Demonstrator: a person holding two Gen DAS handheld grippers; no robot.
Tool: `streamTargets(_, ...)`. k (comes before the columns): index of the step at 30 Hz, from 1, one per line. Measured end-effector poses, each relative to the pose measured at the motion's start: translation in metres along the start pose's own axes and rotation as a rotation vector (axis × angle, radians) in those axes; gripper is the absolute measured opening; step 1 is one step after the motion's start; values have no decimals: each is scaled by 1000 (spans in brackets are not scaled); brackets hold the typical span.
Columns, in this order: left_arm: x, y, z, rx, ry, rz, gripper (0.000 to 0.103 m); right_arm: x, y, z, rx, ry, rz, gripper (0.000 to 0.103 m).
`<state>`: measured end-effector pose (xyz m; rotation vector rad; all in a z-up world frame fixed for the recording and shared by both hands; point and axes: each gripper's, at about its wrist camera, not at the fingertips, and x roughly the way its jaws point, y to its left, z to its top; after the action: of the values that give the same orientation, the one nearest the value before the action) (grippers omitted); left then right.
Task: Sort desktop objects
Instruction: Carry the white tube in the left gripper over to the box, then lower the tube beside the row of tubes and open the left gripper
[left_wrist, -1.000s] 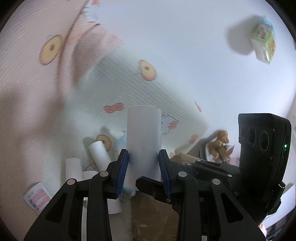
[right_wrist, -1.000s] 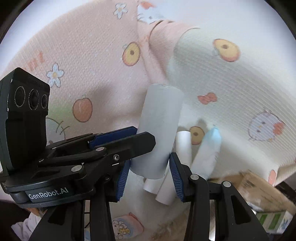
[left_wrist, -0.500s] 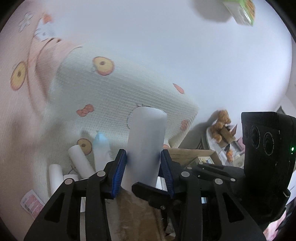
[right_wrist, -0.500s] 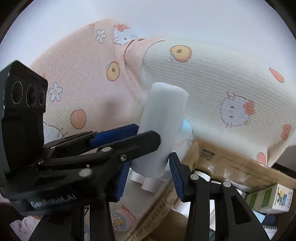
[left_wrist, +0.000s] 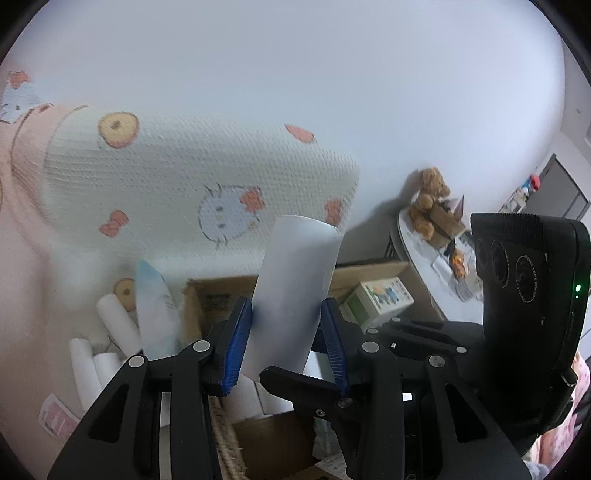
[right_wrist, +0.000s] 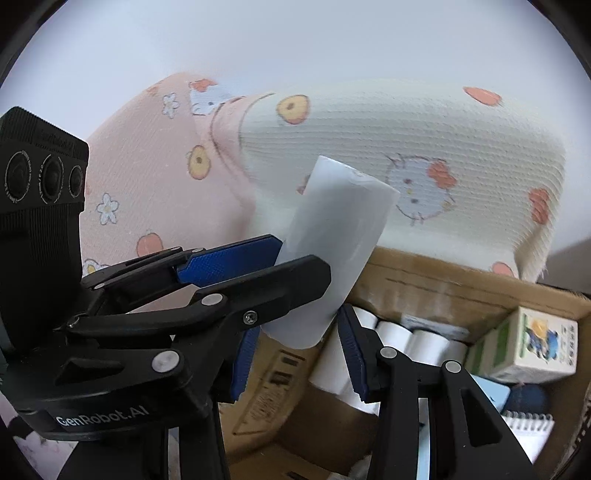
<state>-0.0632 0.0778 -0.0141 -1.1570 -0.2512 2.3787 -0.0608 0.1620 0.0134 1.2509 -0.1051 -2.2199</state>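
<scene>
Both grippers hold one white paper roll side by side. In the left wrist view my left gripper (left_wrist: 286, 339) is shut on the white roll (left_wrist: 295, 291), tilted right above a cardboard box (left_wrist: 207, 299). In the right wrist view my right gripper (right_wrist: 295, 350) is shut on the same roll (right_wrist: 332, 254), with the left gripper's blue pad (right_wrist: 225, 260) just beside it. Several white rolls (right_wrist: 391, 339) lie inside the box (right_wrist: 443, 291). More white rolls (left_wrist: 114, 325) and a pale blue packet (left_wrist: 153, 310) lie outside on the patterned cloth.
A cartoon-print pillow (left_wrist: 192, 177) and pink cloth (right_wrist: 147, 192) sit behind the box. A green-and-white carton (right_wrist: 532, 343), a notepad (right_wrist: 532, 432) and blue items are in the box. A side table with a teddy bear (left_wrist: 428, 199) stands at the right.
Both grippers have carried the roll rightward, away from the loose rolls on the cloth, to above the cardboard box. The box's inside has come into view.
</scene>
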Motion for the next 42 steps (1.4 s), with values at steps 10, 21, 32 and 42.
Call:
streamTargets(10, 46, -17, -12, 6, 178, 5, 41, 9, -32, -22, 23, 113, -5, 41)
streamTargets(21, 66, -14, -21, -34, 317, 98, 41, 35, -46, -30, 51, 223, 73, 41)
streamTargets(32, 95, -18, -21, -75, 459, 220, 42, 49, -67, -36, 106, 284, 127, 41)
streamTargets(42, 106, -8, -24, -131, 531, 284, 35, 66, -75, -35, 115, 323, 139, 41)
